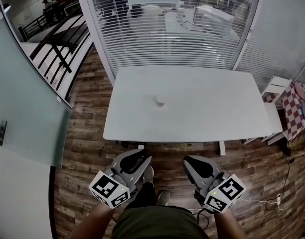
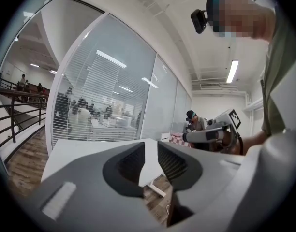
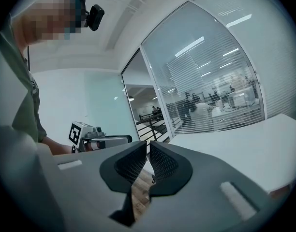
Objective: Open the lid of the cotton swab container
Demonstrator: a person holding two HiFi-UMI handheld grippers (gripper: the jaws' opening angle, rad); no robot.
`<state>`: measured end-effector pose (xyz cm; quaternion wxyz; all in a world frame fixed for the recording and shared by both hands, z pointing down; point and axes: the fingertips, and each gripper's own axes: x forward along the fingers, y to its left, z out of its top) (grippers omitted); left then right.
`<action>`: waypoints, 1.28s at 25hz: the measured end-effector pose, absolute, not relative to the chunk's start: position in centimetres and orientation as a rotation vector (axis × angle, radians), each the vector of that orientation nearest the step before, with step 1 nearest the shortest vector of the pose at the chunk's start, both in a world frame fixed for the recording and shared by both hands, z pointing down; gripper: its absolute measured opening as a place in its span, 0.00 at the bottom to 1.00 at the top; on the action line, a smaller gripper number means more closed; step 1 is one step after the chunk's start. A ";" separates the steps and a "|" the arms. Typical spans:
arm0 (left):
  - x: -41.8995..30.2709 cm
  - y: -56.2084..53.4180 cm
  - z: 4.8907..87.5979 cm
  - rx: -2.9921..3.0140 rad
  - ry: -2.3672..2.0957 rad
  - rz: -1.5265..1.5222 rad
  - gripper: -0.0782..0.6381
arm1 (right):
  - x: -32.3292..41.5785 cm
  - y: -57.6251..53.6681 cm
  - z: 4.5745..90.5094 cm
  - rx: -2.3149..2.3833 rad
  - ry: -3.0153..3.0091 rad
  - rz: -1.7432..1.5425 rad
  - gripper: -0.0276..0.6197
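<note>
The table lies open all round the container. Blinds close its far edge; furniture stands by its right end.

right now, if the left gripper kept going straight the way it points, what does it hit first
Probably the near edge of the white rectangular table: the left gripper points at it with nothing between. Depth is unclear.

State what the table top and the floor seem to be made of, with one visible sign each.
Table top: probably white laminate, smooth, matt; its surface is even, without grain. Floor: wood or wood-look planks, brown; grain and plank seams show.
</note>
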<state>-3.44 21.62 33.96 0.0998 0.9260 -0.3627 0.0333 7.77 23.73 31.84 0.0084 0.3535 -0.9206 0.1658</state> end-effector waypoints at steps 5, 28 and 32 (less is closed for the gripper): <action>-3.1 19.4 34.4 2.729 -1.069 0.086 0.23 | 8.2 21.6 32.4 1.105 -2.859 0.524 0.06; -5.8 5.9 40.6 2.639 -0.996 0.141 0.23 | 5.6 8.5 36.5 1.138 -2.751 0.634 0.06; -6.8 3.2 41.8 2.624 -0.973 0.166 0.23 | 4.9 6.0 37.1 1.162 -2.711 0.636 0.06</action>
